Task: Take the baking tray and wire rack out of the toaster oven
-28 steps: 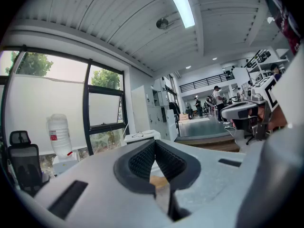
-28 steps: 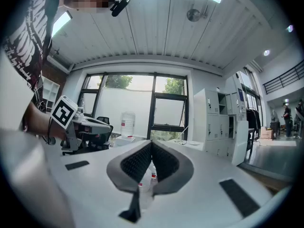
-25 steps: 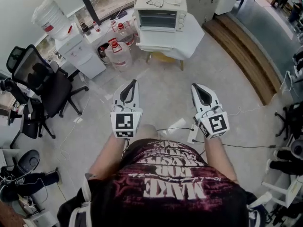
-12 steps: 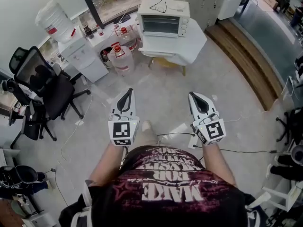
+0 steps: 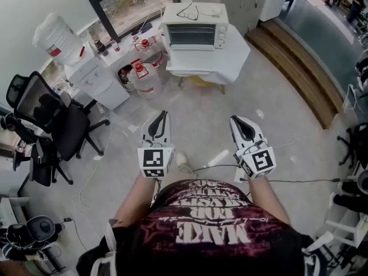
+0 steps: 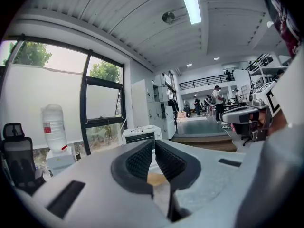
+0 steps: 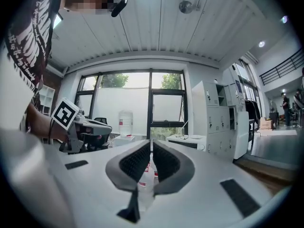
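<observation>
Jaws of both the left gripper [image 5: 163, 115] and the right gripper [image 5: 234, 120] are pressed together on nothing, low in the frame. At upper centre the oven [image 5: 194, 32] sits on a white table [image 5: 210, 59]. Its door looks closed, so the tray and rack are hidden inside. Glasses [image 5: 189, 10] lie on its top, bottles [image 5: 140, 73] stand to its left, and a chair [image 5: 46, 105] is at far left. With bare floor between grippers and oven, this looks like the approach. Next comes closing in, then pulling the door down.
</observation>
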The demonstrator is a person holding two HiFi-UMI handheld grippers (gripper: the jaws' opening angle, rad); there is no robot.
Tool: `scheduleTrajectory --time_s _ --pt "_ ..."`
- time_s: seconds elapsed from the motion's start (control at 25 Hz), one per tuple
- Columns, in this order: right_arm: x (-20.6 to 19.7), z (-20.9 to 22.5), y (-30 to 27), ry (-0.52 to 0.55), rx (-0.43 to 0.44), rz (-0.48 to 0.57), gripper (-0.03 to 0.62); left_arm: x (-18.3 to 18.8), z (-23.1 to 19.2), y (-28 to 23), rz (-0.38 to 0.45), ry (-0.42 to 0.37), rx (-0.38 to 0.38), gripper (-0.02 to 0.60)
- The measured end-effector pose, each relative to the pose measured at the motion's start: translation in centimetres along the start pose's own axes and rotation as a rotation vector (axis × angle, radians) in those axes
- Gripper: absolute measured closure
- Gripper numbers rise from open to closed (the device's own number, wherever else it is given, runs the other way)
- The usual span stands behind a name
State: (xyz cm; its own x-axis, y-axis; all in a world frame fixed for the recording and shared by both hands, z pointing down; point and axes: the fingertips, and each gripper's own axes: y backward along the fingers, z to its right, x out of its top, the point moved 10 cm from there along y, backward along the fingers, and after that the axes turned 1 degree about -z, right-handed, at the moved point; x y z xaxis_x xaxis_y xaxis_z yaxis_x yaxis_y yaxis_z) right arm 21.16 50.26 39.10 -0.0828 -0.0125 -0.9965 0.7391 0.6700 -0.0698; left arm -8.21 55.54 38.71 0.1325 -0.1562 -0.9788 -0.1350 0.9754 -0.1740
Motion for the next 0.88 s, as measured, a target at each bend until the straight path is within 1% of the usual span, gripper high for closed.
scheduleTrajectory --time_s 0.12,0.24,0.36,0.6,0.88 --pt "-0.2 0.3 -1.9 -0.007 -0.016 -0.011 0.552 -0.1 -1.5 -1.9 0.001 0.011 -0.012 0.574" --pt "-0.6 1.0 -3.6 -0.023 -0.036 -0.027 0.540 0.3 -2.9 -3.9 0.013 0.008 -0.026 0.571" --pt "-1.0 1.6 -5.5 -0.044 -0.054 -0.041 0.539 0.3 -4.5 -5.9 0.009 0.017 -0.048 0.531" --pt "-1.7 1.9 -9.7 -0.054 -0.040 -0.082 0.536 -0.5 -7.5 -9.0 -0.025 0.032 -0.071 0.528" --pt "-1.4 1.4 -14.1 -0.052 -0.039 -0.115 0.526 -0.9 -11.2 -11.8 -0.019 0.045 -0.084 0.528"
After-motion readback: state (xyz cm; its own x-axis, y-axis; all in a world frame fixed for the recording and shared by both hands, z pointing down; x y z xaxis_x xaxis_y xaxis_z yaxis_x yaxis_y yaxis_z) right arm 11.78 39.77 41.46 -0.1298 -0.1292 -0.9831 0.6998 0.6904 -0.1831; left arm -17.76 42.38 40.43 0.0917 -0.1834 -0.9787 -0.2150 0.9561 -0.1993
